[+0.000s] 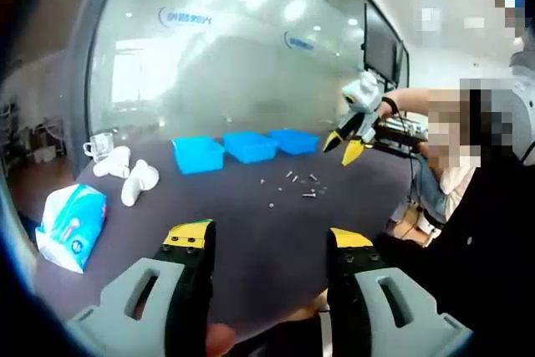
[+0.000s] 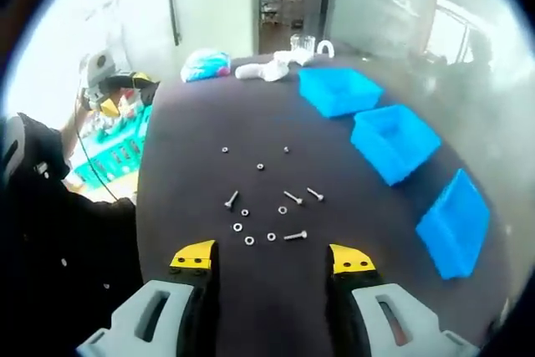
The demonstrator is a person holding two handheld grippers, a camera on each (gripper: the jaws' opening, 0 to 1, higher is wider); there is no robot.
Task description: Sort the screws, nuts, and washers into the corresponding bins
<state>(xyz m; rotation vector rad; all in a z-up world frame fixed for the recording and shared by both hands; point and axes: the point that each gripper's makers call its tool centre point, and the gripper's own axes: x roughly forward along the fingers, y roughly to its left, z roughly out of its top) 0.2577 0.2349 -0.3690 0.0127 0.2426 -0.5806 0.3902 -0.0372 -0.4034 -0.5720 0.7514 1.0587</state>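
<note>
— What is the biggest thing in front of the person?

— A dark, matte, rounded table (image 2: 192, 106), seen from both gripper views. On its far side stand three bright blue open plastic bins (image 2: 393, 141) in a row, apart from one another; nothing can be made out inside them.

— And at the table's end?

— In the left gripper view, a soft pack of tissues in blue and white wrap (image 1: 70, 225) lies near the edge. Just past it are white rounded objects (image 1: 127, 175), and behind those a small clear glass cup (image 1: 98, 146).

— Where are the fasteners?

— Loose on the bare tabletop, well apart from the bins. The right gripper view shows small silver screws (image 2: 293, 198), flat ring washers (image 2: 249, 240) and tiny nuts (image 2: 260, 166) spread out just ahead of the jaws. None is in a bin.

— The claws?

— The left gripper (image 1: 269, 238), grey with yellow-tipped black jaws, is spread wide with nothing between them, held over the near table edge. The right gripper (image 2: 272, 258) is likewise released, jaws apart and empty above the table, the washers closest to it. It also shows in the left gripper view, raised above the table.
</note>
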